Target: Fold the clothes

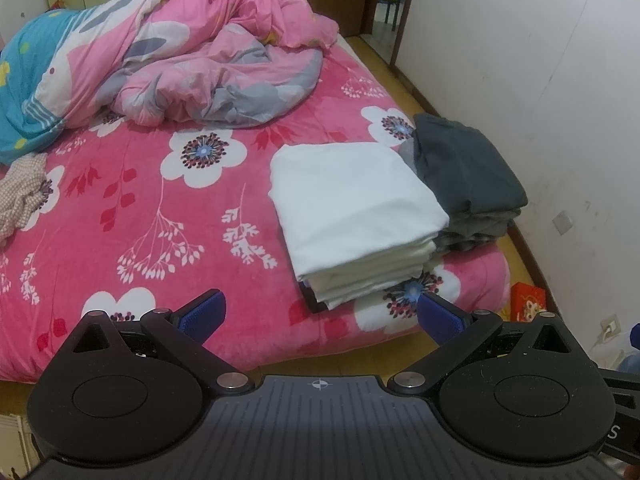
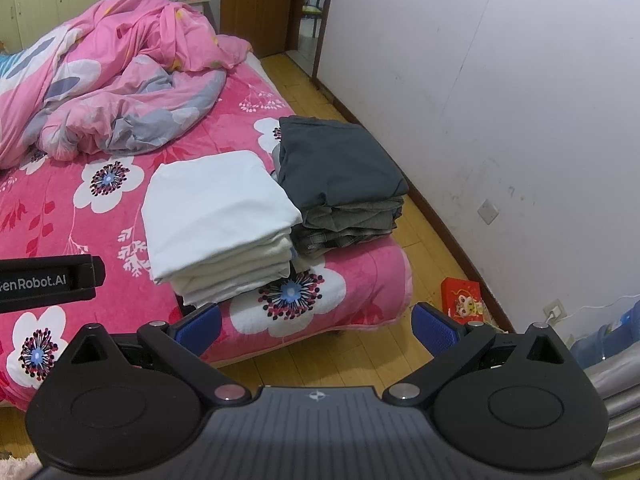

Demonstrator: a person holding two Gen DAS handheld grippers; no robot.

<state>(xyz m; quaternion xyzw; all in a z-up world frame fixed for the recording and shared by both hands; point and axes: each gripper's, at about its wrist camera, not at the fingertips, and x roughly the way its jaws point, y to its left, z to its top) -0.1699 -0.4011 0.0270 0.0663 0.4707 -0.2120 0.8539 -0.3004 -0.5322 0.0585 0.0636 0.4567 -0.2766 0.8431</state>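
A stack of folded white clothes (image 1: 356,216) (image 2: 218,212) lies near the bed's front right corner. Beside it on the right sits a stack of folded dark grey clothes (image 1: 468,176) (image 2: 340,168). A crumpled checked garment (image 1: 22,196) lies at the bed's left edge, seen only in the left wrist view. My left gripper (image 1: 320,316) is open and empty, held back from the bed's front edge. My right gripper (image 2: 316,326) is open and empty too, hovering over the floor by the bed corner. Part of the left gripper's body (image 2: 48,280) shows at the left of the right wrist view.
The bed (image 1: 160,240) (image 2: 52,216) has a pink floral cover, with a rumpled pink duvet (image 1: 192,48) (image 2: 116,80) heaped at the back. A white wall (image 2: 500,100) runs close along the right. A red box (image 2: 462,300) and a water jug (image 2: 608,340) stand on the wooden floor.
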